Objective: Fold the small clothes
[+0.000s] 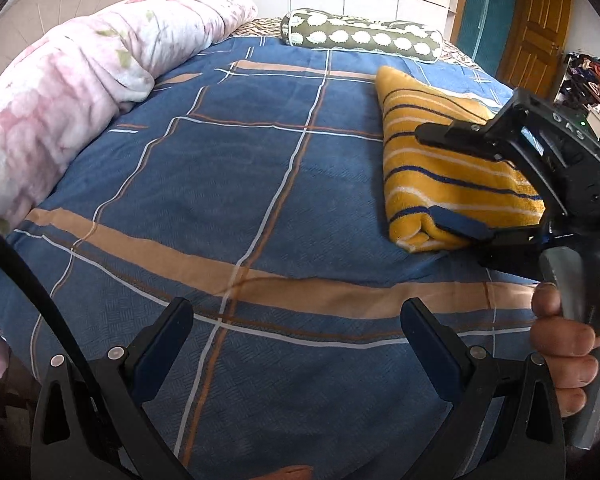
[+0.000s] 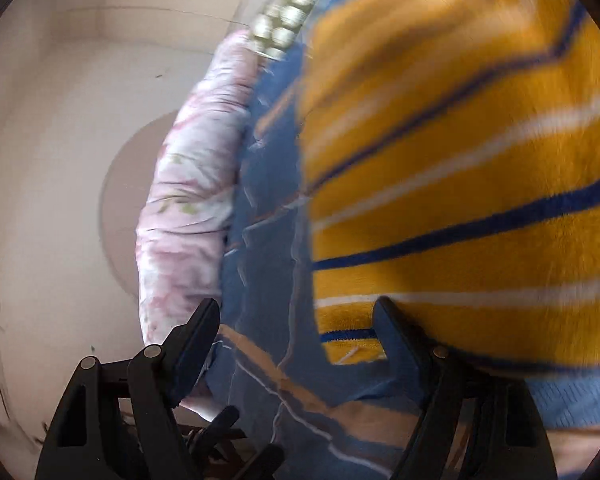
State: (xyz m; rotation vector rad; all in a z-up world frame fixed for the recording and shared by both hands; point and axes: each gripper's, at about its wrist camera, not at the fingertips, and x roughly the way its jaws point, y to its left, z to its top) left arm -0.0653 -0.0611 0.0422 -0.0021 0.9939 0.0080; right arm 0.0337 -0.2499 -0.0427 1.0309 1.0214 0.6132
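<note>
Left wrist view: folded garment (image 1: 440, 168) seen right of centre, lying on bedspread (image 1: 228, 184).
Right gripper (image 1: 436, 176): jaws spread wide around garment's edge.
Left gripper (image 1: 296, 320): jaws apart, nothing held, bottom centre.

Garment (image 1: 440, 168) on bed (image 1: 220, 184) (prob. rt side)

Bed (image 1: 240, 184) in blue plaid sheet, folded yellow striped garment (image 1: 440, 176), pink floral quilt (image 1: 80, 80), green bolster (image 1: 364, 36)
</note>
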